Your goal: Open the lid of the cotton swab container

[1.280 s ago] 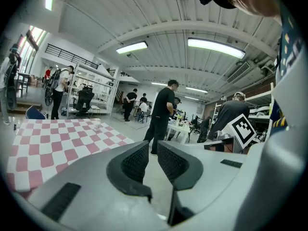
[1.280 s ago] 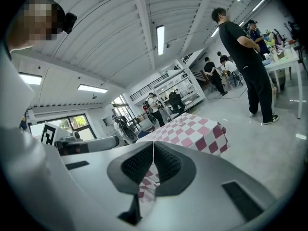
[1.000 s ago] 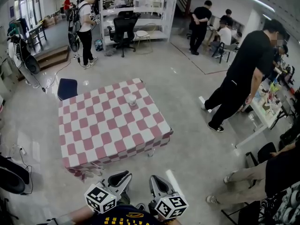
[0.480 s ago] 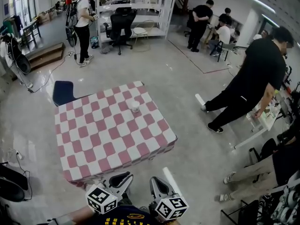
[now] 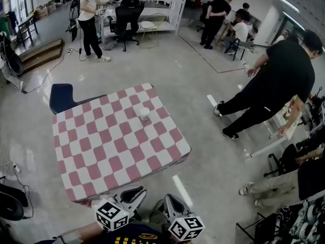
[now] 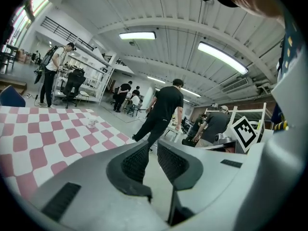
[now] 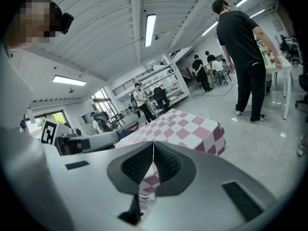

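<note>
left gripper point(image 5: 136, 191), right gripper point(image 5: 170, 197): fingers pressed together, empty | before table point(image 5: 101, 154) edge | container point(image 5: 144, 113) toward far edge

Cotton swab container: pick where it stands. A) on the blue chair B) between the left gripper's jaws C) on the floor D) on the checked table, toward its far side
D: the cotton swab container stands on the checked table, far ahead of the left gripper and right gripper, both shut on nothing.
</note>
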{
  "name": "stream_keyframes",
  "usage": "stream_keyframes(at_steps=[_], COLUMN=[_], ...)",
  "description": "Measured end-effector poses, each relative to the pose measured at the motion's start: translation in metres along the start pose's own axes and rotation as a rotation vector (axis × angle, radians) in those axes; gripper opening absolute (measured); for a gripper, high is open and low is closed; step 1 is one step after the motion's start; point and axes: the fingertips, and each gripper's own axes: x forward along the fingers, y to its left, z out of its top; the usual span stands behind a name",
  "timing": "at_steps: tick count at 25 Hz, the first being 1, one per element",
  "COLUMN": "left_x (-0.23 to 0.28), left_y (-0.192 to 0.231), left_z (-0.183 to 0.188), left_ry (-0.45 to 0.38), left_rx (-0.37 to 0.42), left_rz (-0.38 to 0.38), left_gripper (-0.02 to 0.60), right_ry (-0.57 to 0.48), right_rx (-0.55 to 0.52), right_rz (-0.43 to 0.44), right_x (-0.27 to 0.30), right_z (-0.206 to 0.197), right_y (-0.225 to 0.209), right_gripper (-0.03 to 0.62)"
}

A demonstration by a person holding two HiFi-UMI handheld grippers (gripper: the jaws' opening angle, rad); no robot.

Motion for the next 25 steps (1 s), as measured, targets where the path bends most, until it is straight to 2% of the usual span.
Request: stream_keyframes(at_steps=[6, 12, 21, 25], left_x=[0.028, 0.068, 0.154, 0.169], left_y=[0.006, 0.026, 0.031, 0.037], left_z=[0.008, 0.035, 0.069, 0.082], left_ry=[0.024, -0.025, -0.048, -0.067], left_rx=[0.019, 0.023, 0.046, 0.017], left_rz=[0.01, 0.105, 0.189, 0.248], left_gripper=[0.058, 0.058, 0.058, 0.058], right_ry=[0.004, 0.012, 0.045, 0.056], right_rx=[0.053, -0.006, -0.032, -0.048], right_rz=[0.01, 0.1, 0.201, 0.255], right_x=[0.016, 0.049, 0.09, 0.102], right_z=[0.01, 0.05, 0.116, 0.138], right_y=[-0.026, -0.054, -0.119, -0.132], right_gripper=[0.011, 0.011, 0.011, 0.011])
